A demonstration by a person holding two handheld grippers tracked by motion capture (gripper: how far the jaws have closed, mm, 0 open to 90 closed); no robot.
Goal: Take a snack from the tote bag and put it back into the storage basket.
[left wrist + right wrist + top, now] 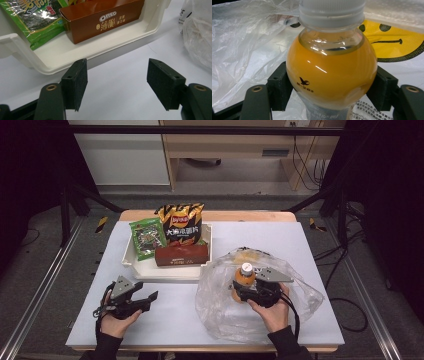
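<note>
An orange juice bottle (244, 281) is held upright by the right gripper (243, 290) over the clear plastic bag (220, 310), which is spread on the bench (320, 245) toward its near right corner. In the right gripper view the two fingers (279, 90) are seen set against the round belly of the bottle on either side, spread wide by its width and pressed on it; the white cap (332, 11) stands above them. A yellow printed patch (394, 41) of the bag is seen behind the bottle.

The left gripper (150, 296) is held low near the near left corner of the bench, its fingers (76, 82) well apart with nothing between them, pointed toward the white tray (131, 262). The tray sits at the middle of the far edge and holds a green seaweed packet (146, 237), a chip bag (181, 224) and a brown biscuit box (181, 255).

The step in hand is judged to be the packing of the bottle into the bag. For the next move, the bag's mouth would need to be found and held open, probably by the idle left gripper, so that the bottle can be lowered inside rather than onto the film.
</note>
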